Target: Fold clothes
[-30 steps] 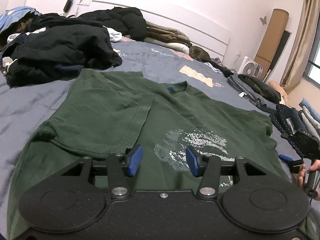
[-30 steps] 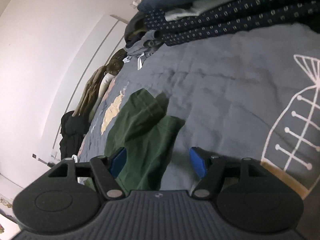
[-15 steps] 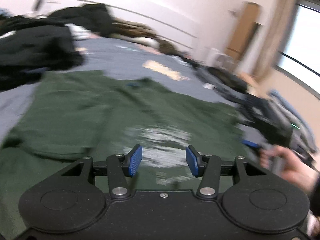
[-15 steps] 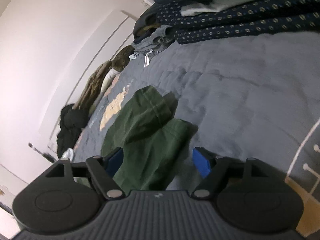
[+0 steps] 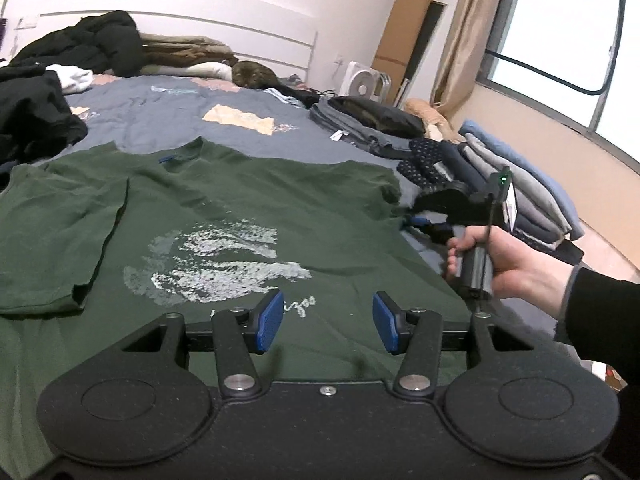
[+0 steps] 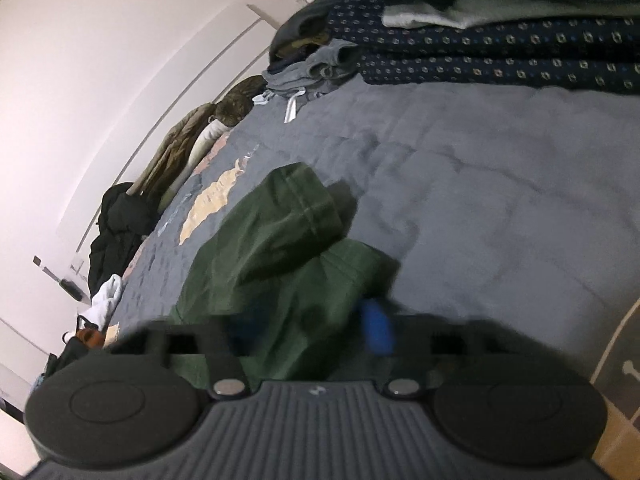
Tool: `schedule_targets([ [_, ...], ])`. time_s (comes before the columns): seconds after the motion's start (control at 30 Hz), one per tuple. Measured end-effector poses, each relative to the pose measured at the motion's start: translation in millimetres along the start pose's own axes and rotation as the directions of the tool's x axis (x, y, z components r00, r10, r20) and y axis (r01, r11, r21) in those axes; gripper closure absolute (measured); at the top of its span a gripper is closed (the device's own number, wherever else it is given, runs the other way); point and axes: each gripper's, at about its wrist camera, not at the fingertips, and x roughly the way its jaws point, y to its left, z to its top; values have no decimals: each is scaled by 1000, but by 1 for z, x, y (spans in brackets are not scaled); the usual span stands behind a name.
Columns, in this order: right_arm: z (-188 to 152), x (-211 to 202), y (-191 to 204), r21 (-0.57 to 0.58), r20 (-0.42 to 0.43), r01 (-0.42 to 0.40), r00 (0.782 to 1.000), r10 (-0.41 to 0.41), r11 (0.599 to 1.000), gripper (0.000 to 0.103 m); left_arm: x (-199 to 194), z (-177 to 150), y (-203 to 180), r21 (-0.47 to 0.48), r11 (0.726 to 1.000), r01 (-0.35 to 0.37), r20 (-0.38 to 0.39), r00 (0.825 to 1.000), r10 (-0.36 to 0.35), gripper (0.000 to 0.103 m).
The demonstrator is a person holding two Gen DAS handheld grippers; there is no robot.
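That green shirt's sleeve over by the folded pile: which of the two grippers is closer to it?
Right. The right gripper is at that sleeve, its jaws closing with green cloth between them. The left gripper hovers open above the lower front of the shirt, well away from it.

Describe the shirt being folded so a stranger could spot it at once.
On the grey-blue bedspread, between a black clothes heap and folded stacks, lies the green T-shirt. It alone is spread flat, with a whitish chest print.
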Motion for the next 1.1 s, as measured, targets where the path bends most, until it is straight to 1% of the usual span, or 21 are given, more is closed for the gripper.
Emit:
schedule_targets([
  [0.03,0,0,-2,9,-5,1,1000,-1,1000,100,0,0,0,1,1000,-5,2,1000,5,54],
  [0.1,0,-2,-3,15,-10,4,1000,-3,1000,100,0,1,2,-4,1000,-12,4,1000,12,54],
  [0.27,2,-29,23,-104,42,-15,999,19,994,101,0,3,4,-20,1000,-21,7,1000,21,54],
  [0.33,4,-42,42,-181,39,-16,999,23,983,101,-1,4,3,-24,999,-22,12,1000,22,54],
  [0.4,5,-53,56,-227,26,-7,1000,13,974,101,-3,4,2,-27,999,-22,17,1000,22,54],
  [0.53,-6,-64,57,-224,-6,25,1000,-27,974,101,-5,5,1,-30,999,-22,26,999,23,54],
  [0.6,-15,-58,44,-182,-31,47,998,-54,982,101,-5,5,1,-27,999,-23,27,999,24,54],
  [0.67,-19,-51,25,-78,-48,31,998,-34,996,99,-7,4,0,-12,1000,-27,29,999,28,54],
  [0.7,-19,-50,17,-23,-46,16,999,-17,1000,96,-7,4,0,-10,1000,-30,30,999,30,54],
  [0.77,-19,-48,2,82,-31,-19,999,22,996,95,-7,4,1,-14,999,-32,30,999,33,54],
  [0.8,-18,-50,-3,114,-12,-33,999,35,993,85,-7,4,2,-16,999,-33,30,999,34,54],
  [0.83,-17,-50,-7,136,-4,-29,1000,30,990,67,-7,4,3,-19,999,-35,29,999,35,54],
  [0.87,-16,-51,-11,165,-2,-25,1000,26,986,59,-6,4,4,-22,999,-36,28,999,37,54],
  [0.9,-17,-50,-16,209,-5,-31,999,33,977,55,-6,3,5,-24,999,-38,27,999,39,54],
  [0.97,-18,-46,-24,283,-19,-57,998,65,957,54,-5,2,6,-25,999,-42,24,999,42,54],
  [1.0,-18,-43,-23,293,-28,-60,997,72,954,54,-5,2,6,-26,999,-43,22,999,44,54],
  [1.1,-18,-37,-19,268,-31,-58,997,69,962,54,-5,1,7,-30,999,-46,21,999,46,54],
])
